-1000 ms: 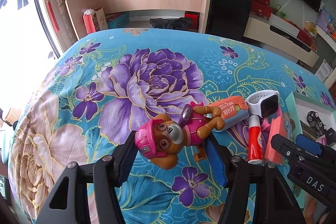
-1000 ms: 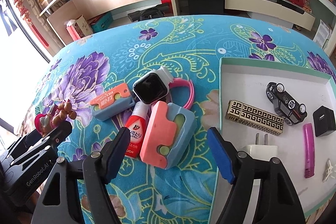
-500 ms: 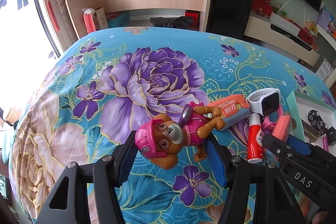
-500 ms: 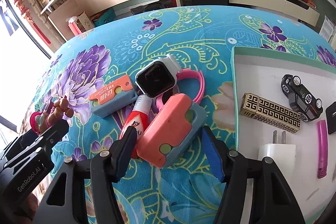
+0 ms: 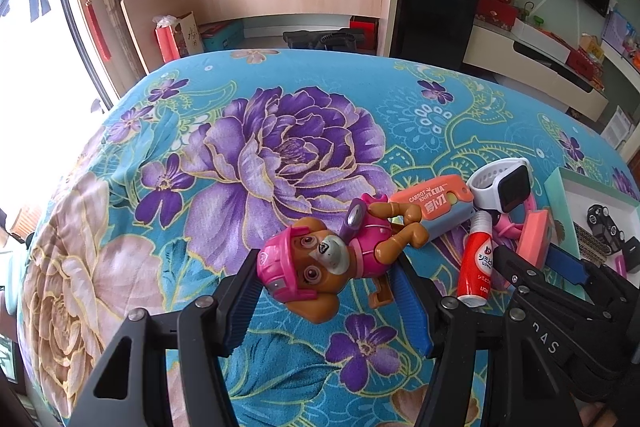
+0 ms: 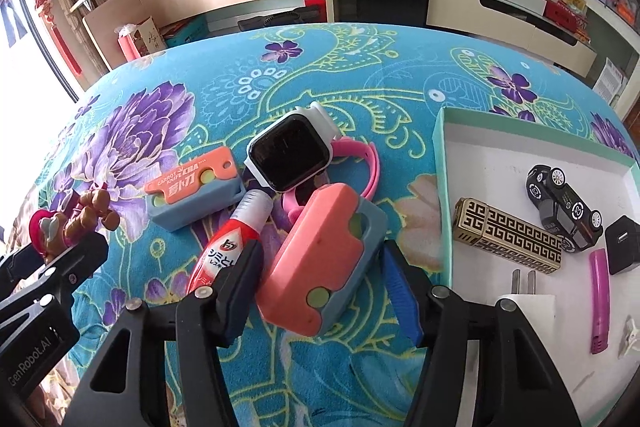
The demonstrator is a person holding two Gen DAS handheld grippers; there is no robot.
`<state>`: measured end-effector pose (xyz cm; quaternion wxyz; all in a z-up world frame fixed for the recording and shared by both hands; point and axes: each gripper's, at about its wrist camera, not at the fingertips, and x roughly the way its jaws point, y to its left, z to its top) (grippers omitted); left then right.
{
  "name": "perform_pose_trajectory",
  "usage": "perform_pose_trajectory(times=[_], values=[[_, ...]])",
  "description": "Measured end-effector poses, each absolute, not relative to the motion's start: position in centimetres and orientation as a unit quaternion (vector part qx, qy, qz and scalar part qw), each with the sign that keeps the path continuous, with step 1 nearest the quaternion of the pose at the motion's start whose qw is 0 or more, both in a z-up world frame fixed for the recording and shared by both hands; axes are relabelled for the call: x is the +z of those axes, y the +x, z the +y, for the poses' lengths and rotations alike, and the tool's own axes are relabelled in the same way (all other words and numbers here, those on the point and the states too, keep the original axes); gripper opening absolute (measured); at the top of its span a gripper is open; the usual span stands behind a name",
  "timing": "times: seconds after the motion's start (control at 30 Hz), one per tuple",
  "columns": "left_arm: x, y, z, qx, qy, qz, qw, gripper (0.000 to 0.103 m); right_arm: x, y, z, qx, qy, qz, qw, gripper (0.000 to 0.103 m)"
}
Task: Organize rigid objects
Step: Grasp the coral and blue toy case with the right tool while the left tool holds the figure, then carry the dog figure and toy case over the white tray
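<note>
Left gripper (image 5: pixel 326 289): jaws apart, straddling the head of the pup figure (image 5: pixel 320 259), which lies on its back on the floral tablecloth (image 5: pixel 280 147). Pads stand beside the pink helmet on either side; contact cannot be told. Head sits deep between the fingers, so likely staged for a squeeze across the helmet, the widest rigid part.

Right gripper (image 6: pixel 320 291): jaws apart around the near end of the pink-and-blue carrot-knife toy (image 6: pixel 324 259). Left pad (image 6: pixel 236 291) sits just beside the red glue tube (image 6: pixel 228 243), which touches the toy's flank — closing may nudge the tube.

From the toy: kids' smartwatch (image 6: pixel 290 155) at 11 o'clock, its pink strap tucked under the toy's far end; smaller orange carrot knife (image 6: pixel 192 187) at 10 o'clock.

Tray (image 6: pixel 440 163) at 3 o'clock already holds a patterned lighter (image 6: pixel 508 239), black toy car (image 6: pixel 564 207), black cube charger (image 6: pixel 624 243), white plug adapter (image 6: pixel 528 303), purple clip (image 6: pixel 598 303) — judged the sorting destination; four or five items remain outside it
</note>
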<state>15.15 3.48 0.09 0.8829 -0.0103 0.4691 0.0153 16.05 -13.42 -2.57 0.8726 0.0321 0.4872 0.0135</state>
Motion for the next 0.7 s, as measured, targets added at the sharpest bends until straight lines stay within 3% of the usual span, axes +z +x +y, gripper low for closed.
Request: perform_pose_trajectory(times=[0.33, 0.7], values=[[0.3, 15.1, 3.7, 0.022, -0.009, 0.466, 0.885, 0.066, -2.1, 15.3, -14.7, 0.021, 0.061, 0.489, 0.87, 0.045], [0.0, 15.1, 3.7, 0.021, -0.009, 0.471, 0.882, 0.066, -2.2, 14.4, -12.3, 0.063, 0.019, 0.509, 0.858, 0.043]])
